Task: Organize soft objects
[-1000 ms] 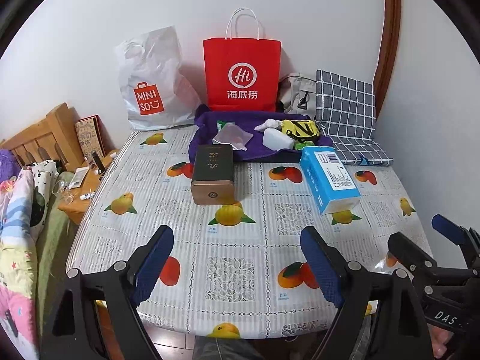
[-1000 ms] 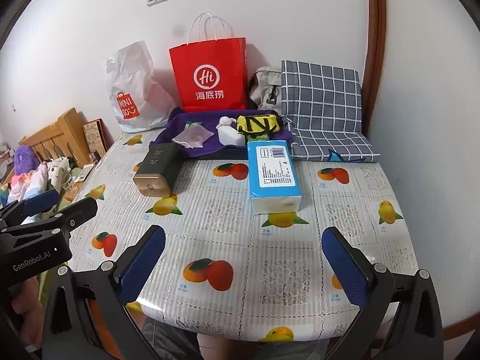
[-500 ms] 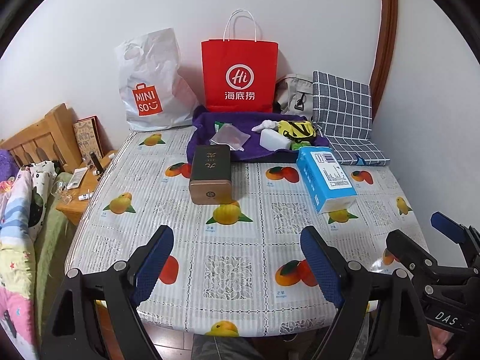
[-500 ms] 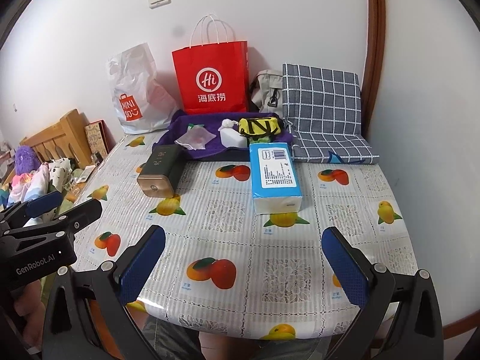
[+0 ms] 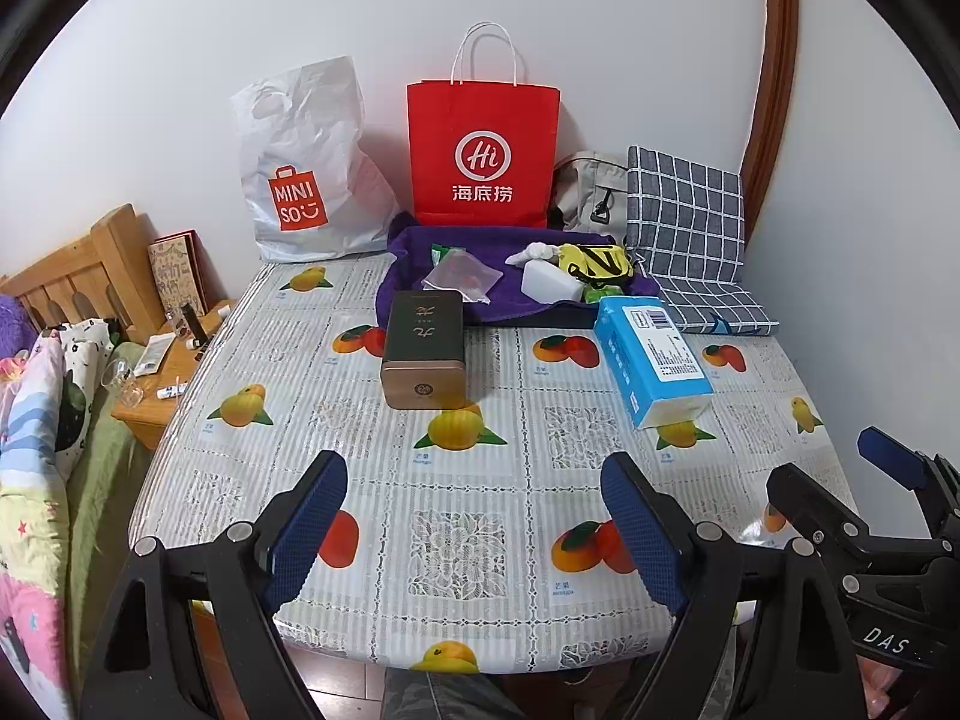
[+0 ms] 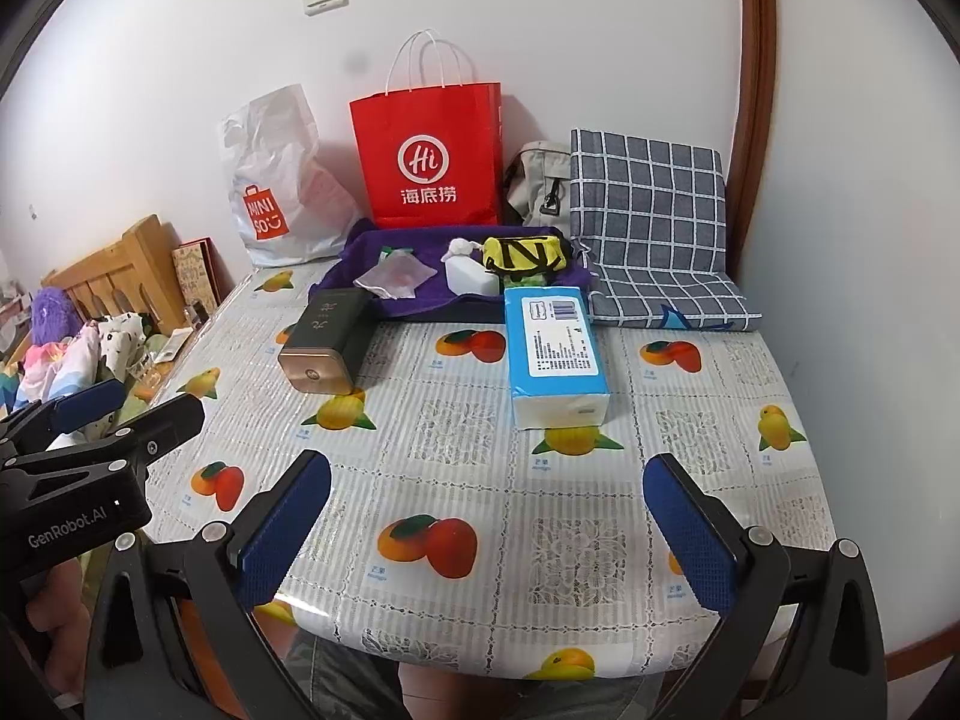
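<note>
A blue tissue pack (image 5: 652,357) (image 6: 553,352) lies on the fruit-print table right of centre. Behind it a purple cloth (image 5: 420,249) (image 6: 367,249) holds a clear plastic pouch (image 5: 461,277) (image 6: 396,277), a white block (image 5: 549,283) (image 6: 471,277) and a yellow-black pouch (image 5: 597,262) (image 6: 526,253). A grey checked cushion (image 5: 690,228) (image 6: 651,222) leans at the back right. My left gripper (image 5: 474,531) is open and empty over the table's near edge. My right gripper (image 6: 487,531) is open and empty there too, to the right of the left one.
A dark tin with a gold end (image 5: 425,349) (image 6: 327,339) lies left of centre. A red paper bag (image 5: 483,159) (image 6: 429,159), a white Miniso bag (image 5: 309,171) (image 6: 273,183) and a beige bag (image 5: 585,189) stand against the wall. A bed and nightstand (image 5: 162,384) are left.
Both grippers have drawn back slightly and risen a little from the table; the objects look marginally farther. Both stay open, nothing on the table has moved.
</note>
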`<state>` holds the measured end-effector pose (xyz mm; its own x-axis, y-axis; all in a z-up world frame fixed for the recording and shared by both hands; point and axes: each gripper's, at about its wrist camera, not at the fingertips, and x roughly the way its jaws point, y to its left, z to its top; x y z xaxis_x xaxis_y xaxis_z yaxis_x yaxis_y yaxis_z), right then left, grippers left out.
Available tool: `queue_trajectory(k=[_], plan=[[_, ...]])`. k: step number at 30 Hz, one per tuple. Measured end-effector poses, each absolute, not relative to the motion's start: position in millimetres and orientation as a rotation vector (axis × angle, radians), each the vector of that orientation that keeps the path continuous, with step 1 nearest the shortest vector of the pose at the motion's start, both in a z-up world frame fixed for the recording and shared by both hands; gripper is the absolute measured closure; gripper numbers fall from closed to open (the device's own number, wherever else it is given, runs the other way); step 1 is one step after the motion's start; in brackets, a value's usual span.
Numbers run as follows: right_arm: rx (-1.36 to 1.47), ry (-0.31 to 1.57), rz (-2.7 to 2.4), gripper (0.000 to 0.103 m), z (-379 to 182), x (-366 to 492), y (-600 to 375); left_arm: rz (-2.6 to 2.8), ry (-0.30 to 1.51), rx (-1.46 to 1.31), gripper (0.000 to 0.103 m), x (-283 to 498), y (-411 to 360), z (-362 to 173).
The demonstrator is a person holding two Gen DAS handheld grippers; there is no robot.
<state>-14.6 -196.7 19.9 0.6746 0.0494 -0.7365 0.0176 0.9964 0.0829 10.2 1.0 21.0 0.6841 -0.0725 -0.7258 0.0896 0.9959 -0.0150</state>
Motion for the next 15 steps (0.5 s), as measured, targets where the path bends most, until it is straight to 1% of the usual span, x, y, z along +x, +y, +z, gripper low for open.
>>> queue_trajectory(k=[15], plan=[[0.085, 0.821, 0.017, 0.001, 21.2, -15.4, -196.5, -0.09, 0.811, 0.019, 0.017, 8.9, -0.1, 21.2]])
